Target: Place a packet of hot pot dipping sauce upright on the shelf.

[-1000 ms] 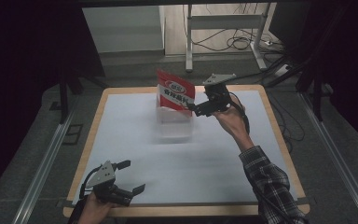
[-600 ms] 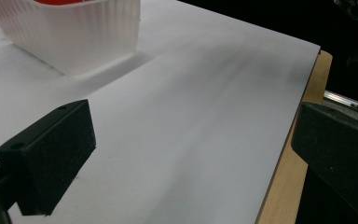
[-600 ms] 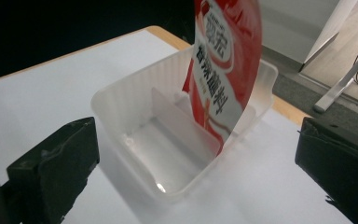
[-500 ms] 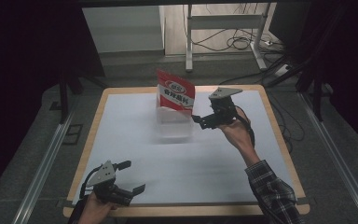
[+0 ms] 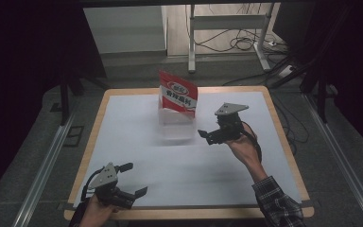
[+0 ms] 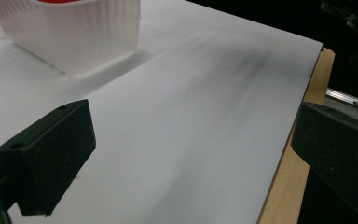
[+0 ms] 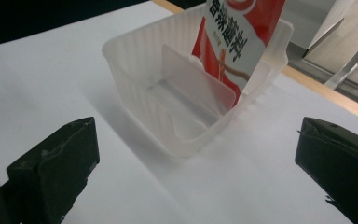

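The right gripper (image 5: pixel 209 135) has drawn back from the red packet (image 5: pixel 178 97) standing in the far compartment of the translucent bin (image 7: pixel 186 100), fingers spread empty like the idle left gripper's (image 5: pixel 131 182), so the leaning, unsupported packet could tip over.

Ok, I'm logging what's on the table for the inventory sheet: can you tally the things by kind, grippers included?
Clear plastic bin: 1
Red and white packet, standing in the bin's far compartment: 1
White sheet covering the tabletop: 1
Handheld grippers: 2, left gripper and right gripper, both open
Total: 5
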The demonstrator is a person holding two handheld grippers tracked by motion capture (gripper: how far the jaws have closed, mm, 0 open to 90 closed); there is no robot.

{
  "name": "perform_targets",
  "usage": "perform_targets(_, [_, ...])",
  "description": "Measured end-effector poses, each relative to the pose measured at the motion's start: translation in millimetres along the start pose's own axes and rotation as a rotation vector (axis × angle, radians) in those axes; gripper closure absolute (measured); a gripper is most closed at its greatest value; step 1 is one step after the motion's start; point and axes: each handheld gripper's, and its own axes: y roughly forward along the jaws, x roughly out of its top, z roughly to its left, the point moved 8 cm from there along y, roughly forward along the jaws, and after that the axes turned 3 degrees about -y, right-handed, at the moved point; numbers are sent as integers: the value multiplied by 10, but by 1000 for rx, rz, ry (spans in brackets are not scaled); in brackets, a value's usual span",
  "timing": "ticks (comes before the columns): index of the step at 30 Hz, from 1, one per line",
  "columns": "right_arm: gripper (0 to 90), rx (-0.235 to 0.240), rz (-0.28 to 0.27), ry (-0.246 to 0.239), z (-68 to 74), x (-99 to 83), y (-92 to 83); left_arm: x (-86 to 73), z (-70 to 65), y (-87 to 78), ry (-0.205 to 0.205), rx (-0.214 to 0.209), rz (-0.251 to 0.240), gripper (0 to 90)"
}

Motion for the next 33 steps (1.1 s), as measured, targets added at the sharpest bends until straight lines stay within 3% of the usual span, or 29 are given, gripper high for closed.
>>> perform_targets(21, [0, -21, -6, 1, 94, -245, -313, 1, 13, -18, -6, 1, -3, 0])
perform_targets(33, [0, -43, 8, 14, 138, -501, -527, -5, 14, -13, -8, 0, 3, 0])
